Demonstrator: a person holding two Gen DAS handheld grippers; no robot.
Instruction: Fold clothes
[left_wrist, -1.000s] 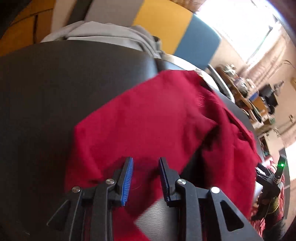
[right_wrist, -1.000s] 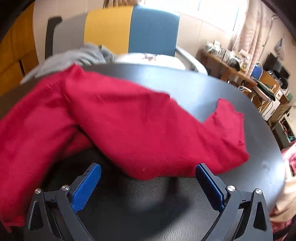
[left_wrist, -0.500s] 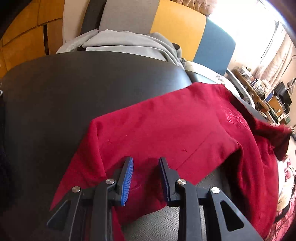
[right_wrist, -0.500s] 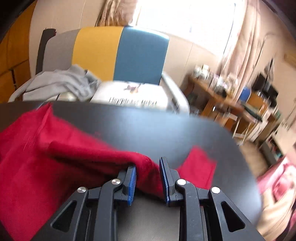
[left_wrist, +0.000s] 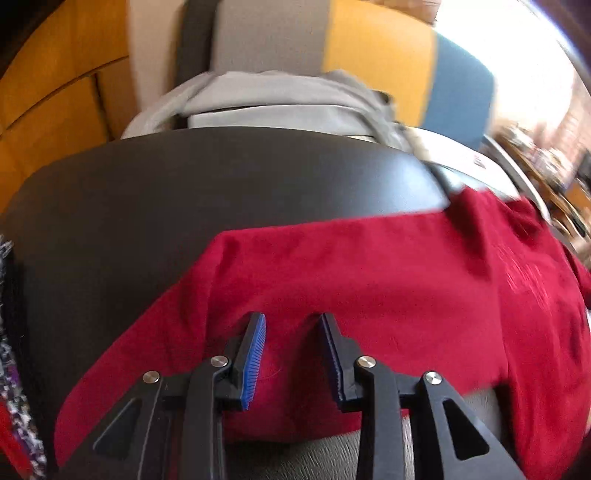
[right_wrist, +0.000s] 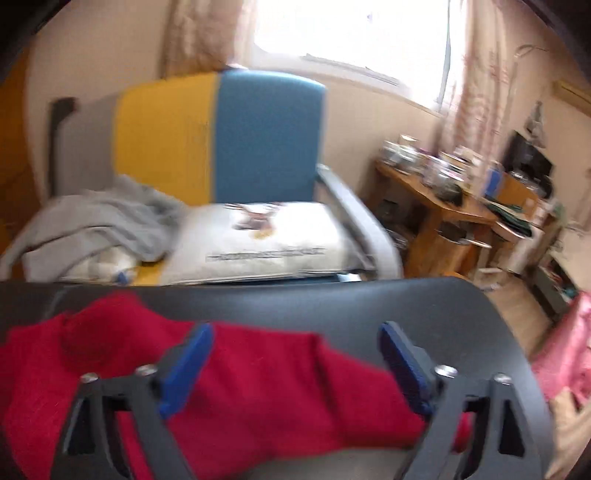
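Note:
A red garment (left_wrist: 369, 280) lies spread across the black table (left_wrist: 184, 192), with one sleeve running to the lower left. My left gripper (left_wrist: 291, 354) sits at the garment's near edge, its blue pads close together with red cloth pinched between them. In the right wrist view the same red garment (right_wrist: 258, 387) lies on the table (right_wrist: 369, 302) under my right gripper (right_wrist: 295, 354), which stands wide open just above the cloth and holds nothing. The frame is blurred by motion.
Behind the table stands a grey, yellow and blue chair (right_wrist: 266, 140) holding a grey garment (right_wrist: 99, 221) and a white printed cushion (right_wrist: 266, 232). A cluttered wooden desk (right_wrist: 443, 199) is at the right. Pink fabric (right_wrist: 565, 350) lies past the table's right edge.
My right gripper, shut on a fold of the red garment half a second ago, has opened and let it drop onto the table. The left gripper stays shut on the cloth.

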